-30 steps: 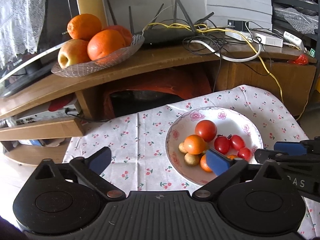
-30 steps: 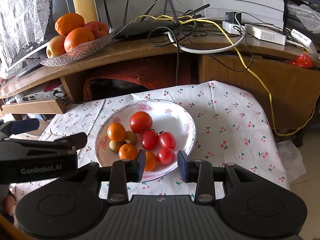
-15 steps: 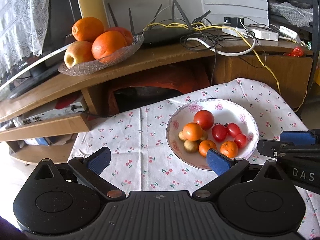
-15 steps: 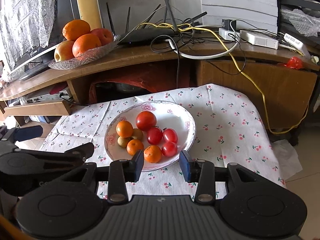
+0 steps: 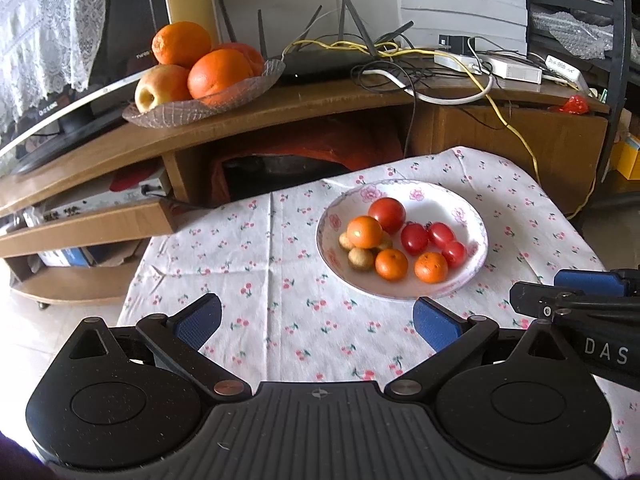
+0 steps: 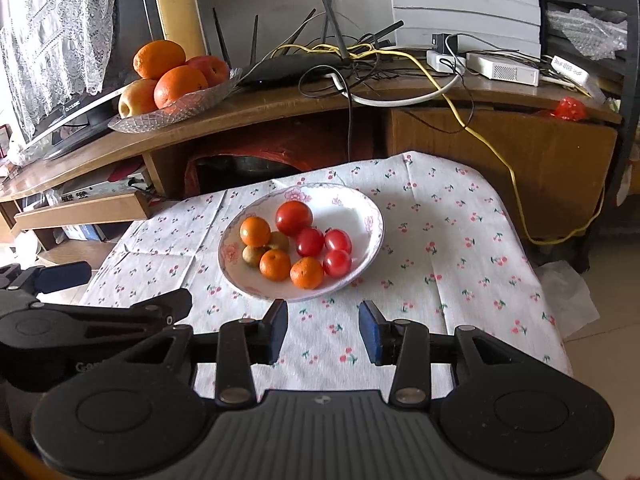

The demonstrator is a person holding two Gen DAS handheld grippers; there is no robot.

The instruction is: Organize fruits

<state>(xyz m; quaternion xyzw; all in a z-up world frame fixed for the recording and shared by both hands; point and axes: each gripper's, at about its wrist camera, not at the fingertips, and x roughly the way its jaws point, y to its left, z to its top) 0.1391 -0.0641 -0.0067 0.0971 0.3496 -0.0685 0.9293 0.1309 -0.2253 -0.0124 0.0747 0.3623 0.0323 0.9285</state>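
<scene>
Left gripper (image 5: 316,322): fingers spread wide, holding nothing, low in the left wrist view over the tablecloth (image 5: 280,272).
Right gripper (image 6: 323,330): fingers parted with a clear gap, holding nothing, just in front of the bowl's near rim.
Bowl (image 6: 372,216): white with pink flowers, centre of the right wrist view, resting on the cherry-print tablecloth.
Fruit in the bowl: one large tomato (image 6: 294,218), three small tomatoes (image 6: 338,262), three small oranges (image 6: 275,265) and some small brownish fruits (image 6: 253,257) lying close together.
Glass dish (image 5: 256,84): upper left of the left wrist view on the wooden shelf (image 5: 320,104), piled with oranges (image 5: 220,72) and an apple (image 5: 162,86).
Around: router (image 5: 324,66) with antennas, a tangle of cables including a yellow cable (image 5: 516,136), and a white power strip (image 5: 504,70) on the shelf behind the bowl.
In the way: nothing lies between either gripper and the bowl.
Writing: "DAS" on the right gripper's body at the right edge of the left wrist view; the lettering on the left gripper in the right wrist view is partly hidden and unclear.
Cut off: screen (image 5: 60,116) at the far left, only partly shown.
</scene>
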